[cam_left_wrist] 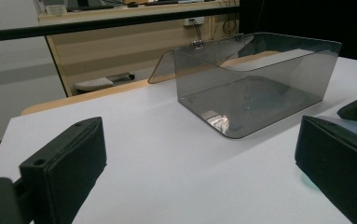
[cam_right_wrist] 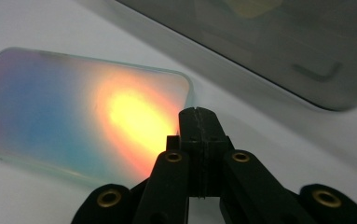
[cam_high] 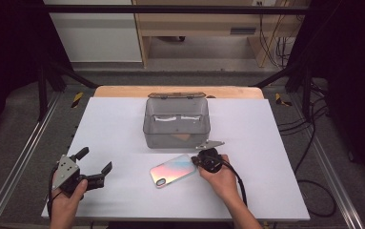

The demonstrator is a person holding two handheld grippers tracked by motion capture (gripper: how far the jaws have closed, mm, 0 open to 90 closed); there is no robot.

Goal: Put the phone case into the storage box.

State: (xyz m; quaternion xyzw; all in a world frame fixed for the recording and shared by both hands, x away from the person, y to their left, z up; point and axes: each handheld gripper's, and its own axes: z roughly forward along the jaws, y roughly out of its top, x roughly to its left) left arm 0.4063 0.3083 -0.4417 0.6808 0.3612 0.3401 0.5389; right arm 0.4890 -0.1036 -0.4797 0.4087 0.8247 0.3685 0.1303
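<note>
An iridescent phone case (cam_high: 174, 170) lies flat on the white desk (cam_high: 113, 129), just left of the right tool (cam_high: 204, 158), whose jaws are pressed together, empty, at the case's near corner. The left tool (cam_high: 96, 168) rests wide open, holding nothing. The left gripper view shows the smoky box (cam_left_wrist: 255, 88) empty inside.

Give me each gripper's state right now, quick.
Left gripper: open, jaws wide apart, nothing between them.
Right gripper: jaws shut together, holding nothing, tips at the edge of the iridescent phone case.
</note>
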